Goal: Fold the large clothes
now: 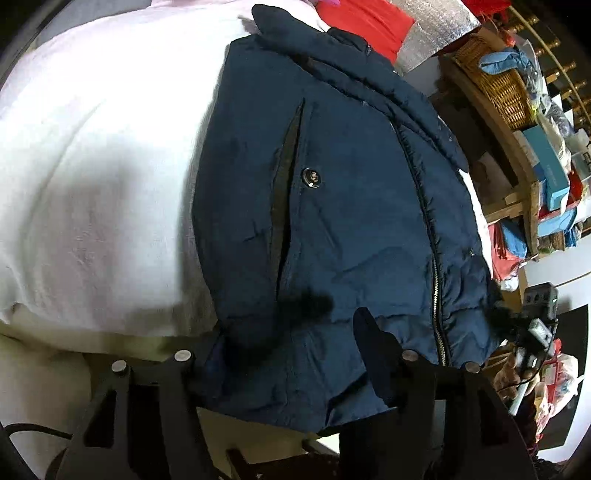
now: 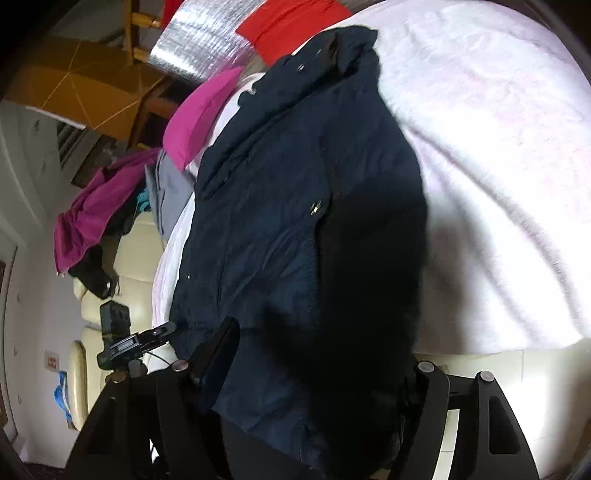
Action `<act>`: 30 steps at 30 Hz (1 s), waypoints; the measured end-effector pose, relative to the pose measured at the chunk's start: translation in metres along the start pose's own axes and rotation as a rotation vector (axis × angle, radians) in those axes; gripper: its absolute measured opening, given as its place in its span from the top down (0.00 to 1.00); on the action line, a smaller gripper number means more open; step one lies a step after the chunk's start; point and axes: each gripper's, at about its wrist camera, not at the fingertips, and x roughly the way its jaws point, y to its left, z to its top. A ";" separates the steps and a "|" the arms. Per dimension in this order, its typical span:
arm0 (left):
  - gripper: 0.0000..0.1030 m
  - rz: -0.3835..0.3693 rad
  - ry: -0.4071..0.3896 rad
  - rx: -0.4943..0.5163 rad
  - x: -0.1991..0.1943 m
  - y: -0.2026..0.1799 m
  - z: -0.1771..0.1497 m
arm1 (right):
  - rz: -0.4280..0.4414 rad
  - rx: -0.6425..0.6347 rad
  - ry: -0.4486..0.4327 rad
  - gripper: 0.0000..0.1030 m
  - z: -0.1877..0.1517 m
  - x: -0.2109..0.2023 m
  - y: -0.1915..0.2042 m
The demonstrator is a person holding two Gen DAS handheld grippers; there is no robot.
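A navy puffer jacket (image 1: 351,206) lies front up on the white sheet (image 1: 92,166), zipper closed and collar at the far end. My left gripper (image 1: 295,332) is at its near hem. The padded hem fills the gap between the jaws. One fingertip (image 1: 364,317) rests on top of the fabric and the other is hidden under it. In the right wrist view the jacket (image 2: 266,206) runs away from my right gripper (image 2: 321,343), which holds the hem the same way. One finger (image 2: 218,347) shows and the other is lost in shadow. Each gripper also appears at the edge of the other's view.
Red cloth (image 1: 369,22) and a silver foil mat (image 1: 432,40) lie beyond the collar. A wooden shelf with a wicker basket (image 1: 495,85) and boxes stands at the right. Pink (image 2: 199,114) and magenta clothes (image 2: 88,214) are heaped on the cream bed frame (image 2: 136,258).
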 end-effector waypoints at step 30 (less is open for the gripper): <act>0.93 -0.031 -0.301 -0.029 0.013 -0.012 0.369 | -0.167 0.012 -0.453 0.85 0.372 0.051 0.082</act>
